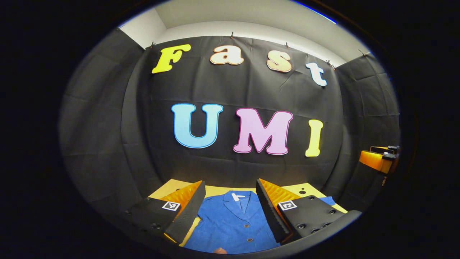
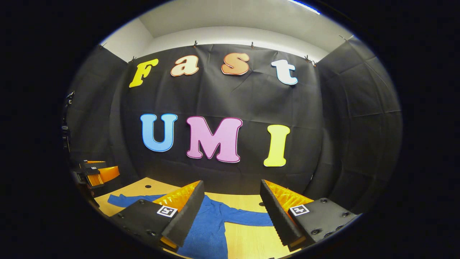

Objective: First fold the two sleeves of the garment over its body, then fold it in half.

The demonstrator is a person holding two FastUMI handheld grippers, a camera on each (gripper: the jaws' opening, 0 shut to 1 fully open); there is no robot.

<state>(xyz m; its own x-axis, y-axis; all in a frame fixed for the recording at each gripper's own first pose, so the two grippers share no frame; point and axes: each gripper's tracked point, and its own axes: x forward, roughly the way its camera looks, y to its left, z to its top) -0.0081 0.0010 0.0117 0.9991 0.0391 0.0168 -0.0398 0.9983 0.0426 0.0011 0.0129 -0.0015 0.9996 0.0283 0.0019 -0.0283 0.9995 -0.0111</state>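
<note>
Evidently nothing has been folded yet: the blue garment (image 2: 210,225) lies flat and spread on the tabletop (image 2: 248,244), collar toward the far edge by the booth wall, with both sleeves stretched out sideways. By this judgement all three folds remain, namely each sleeve over the body and then the halving.

Going left to right in the left gripper view, the left gripper (image 1: 230,212) hovers above the garment's chest with its jaws wide apart and holding nothing; between its fingers appear the collar (image 1: 239,198), the buttoned front and, at the bottom edge, a small pale shape too cut off to identify. At the right edge of that view the other gripper appears farther off, raised above the table.

In the right gripper view, the left gripper sits at the left edge, raised near the table's left side. Below it one sleeve (image 2: 124,199) reaches toward the left edge of the tabletop. The right gripper (image 2: 231,212) also has its jaws wide apart and empty, poised over the other sleeve (image 2: 248,217), which runs toward the right edge.

The left gripper view gives the collar and buttons close up; the right gripper view adds the spread of both sleeves and bare wood near the front edge.
</note>
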